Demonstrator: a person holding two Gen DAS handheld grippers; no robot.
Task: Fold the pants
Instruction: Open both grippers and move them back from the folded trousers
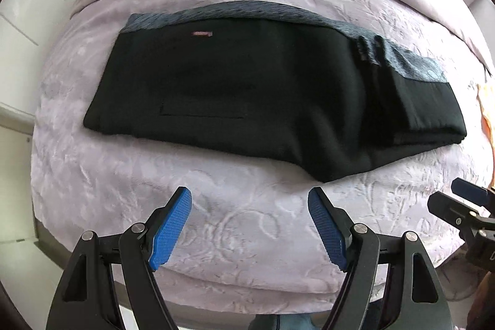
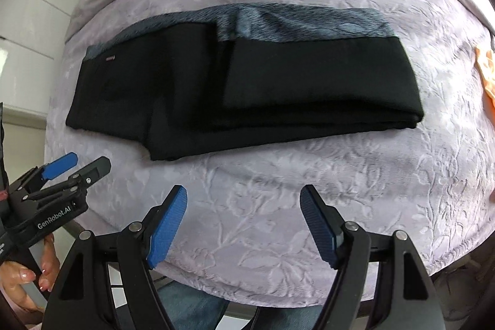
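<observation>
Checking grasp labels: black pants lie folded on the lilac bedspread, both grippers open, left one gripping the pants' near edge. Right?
Not quite. The left gripper grips nothing: the left wrist view shows its jaws open over bare bedspread, short of the pants. The right gripper is open too.

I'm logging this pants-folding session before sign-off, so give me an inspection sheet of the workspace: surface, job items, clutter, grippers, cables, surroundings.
Surface: bed with a lilac embossed cover, lightly rumpled.
Job's things: black pants lie folded across the cover, grey-blue lining showing along the far edge, one end doubled over.
Clutter: orange cloth at the cover's right edge; a patterned fabric at the far end, unclear.
Grippers: left hand-held gripper open and empty, short of the pants; right hand-held gripper open and empty likewise.
Cables: nothing seen.
Surroundings: white panelled wall at left; a person's hand on the left handle.
</observation>
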